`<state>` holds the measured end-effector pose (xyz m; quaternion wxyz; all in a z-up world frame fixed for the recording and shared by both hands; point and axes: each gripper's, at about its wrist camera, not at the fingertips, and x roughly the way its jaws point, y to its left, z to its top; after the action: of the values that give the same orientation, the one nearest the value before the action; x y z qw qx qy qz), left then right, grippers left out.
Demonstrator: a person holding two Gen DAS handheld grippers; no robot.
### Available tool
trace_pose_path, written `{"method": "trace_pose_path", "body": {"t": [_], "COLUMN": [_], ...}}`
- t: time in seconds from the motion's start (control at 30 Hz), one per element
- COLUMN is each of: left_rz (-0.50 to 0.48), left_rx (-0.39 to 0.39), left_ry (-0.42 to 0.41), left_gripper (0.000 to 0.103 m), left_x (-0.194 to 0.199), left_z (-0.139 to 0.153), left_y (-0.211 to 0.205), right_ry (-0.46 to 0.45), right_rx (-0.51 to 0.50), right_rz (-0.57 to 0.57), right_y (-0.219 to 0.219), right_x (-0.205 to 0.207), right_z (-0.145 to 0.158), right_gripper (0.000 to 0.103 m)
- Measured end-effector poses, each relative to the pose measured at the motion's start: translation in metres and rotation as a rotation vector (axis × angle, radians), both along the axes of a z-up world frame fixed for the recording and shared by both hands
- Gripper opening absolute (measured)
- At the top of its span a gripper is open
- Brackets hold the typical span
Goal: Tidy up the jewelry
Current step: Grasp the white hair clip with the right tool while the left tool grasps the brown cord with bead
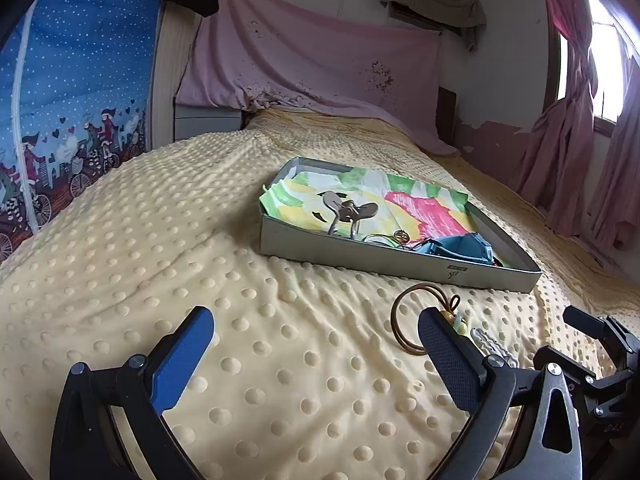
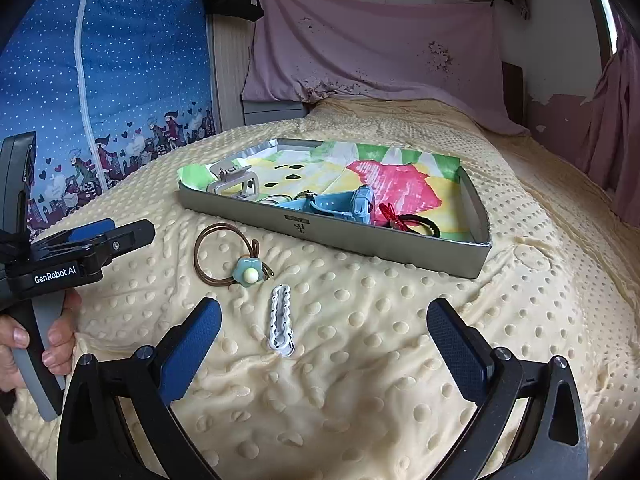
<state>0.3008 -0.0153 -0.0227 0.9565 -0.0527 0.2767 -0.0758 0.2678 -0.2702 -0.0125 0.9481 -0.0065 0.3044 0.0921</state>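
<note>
One white hair clip (image 2: 281, 317), right-view only

Yellow dotted blanket (image 2: 360, 360), grey tray (image 2: 380, 246) w/ green-pink-yellow liner (image 2: 384, 184), brown hair tie (image 2: 218, 236), white-black dotted clip (image 2: 281, 322).

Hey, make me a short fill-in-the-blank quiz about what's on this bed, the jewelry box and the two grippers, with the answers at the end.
1. The brown hair tie with a flower charm lies on the yellow bedspread, ____ the grey box.
2. The white hair clip lies nearest the ____ gripper.
3. Both the left gripper and the right one have their jaws ____.
4. The beige claw clip rests ____ the box.

Answers: outside; right; open; inside
</note>
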Motion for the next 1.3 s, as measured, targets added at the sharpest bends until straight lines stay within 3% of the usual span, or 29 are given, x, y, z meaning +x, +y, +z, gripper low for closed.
{"method": "trace_pose_path", "body": {"t": [0.13,0.3,0.53,0.73,0.83,1.0,1.07,1.3], "left_rz": [-0.059,-0.135,-0.233,-0.272,-0.289,-0.311,-0.31,-0.317], "left_rx": [0.02,0.026,0.0,-0.027,-0.027,-0.01,-0.01,-0.019], "left_ry": [-0.014,0.01,0.065,0.102,0.101,0.111,0.115,0.091], "left_gripper": [0.101,0.077,0.04,0.023,0.016,0.015,0.008,0.003], "left_x": [0.007,0.019,0.032,0.038,0.038,0.039,0.039,0.03], "left_z": [-0.001,-0.007,-0.017,-0.024,-0.024,-0.026,-0.027,-0.024], "left_y": [-0.013,-0.022,-0.031,-0.034,-0.036,-0.043,-0.044,-0.044], "right_ry": [0.029,0.053,0.087,0.093,0.095,0.089,0.091,0.096], "right_rx": [-0.002,0.014,0.006,-0.002,-0.005,-0.031,-0.034,-0.031], "right_rz": [0.026,0.038,0.066,0.079,0.078,0.087,0.088,0.098], "right_y": [0.006,0.007,0.015,0.02,0.019,0.024,0.024,0.025], "right_x": [0.007,0.011,0.022,0.024,0.024,0.021,0.02,0.02], "right_z": [-0.009,-0.018,-0.03,-0.033,-0.033,-0.033,-0.034,-0.035], "right_gripper": [0.072,0.066,0.045,0.035,0.034,0.034,0.03,0.02]}}
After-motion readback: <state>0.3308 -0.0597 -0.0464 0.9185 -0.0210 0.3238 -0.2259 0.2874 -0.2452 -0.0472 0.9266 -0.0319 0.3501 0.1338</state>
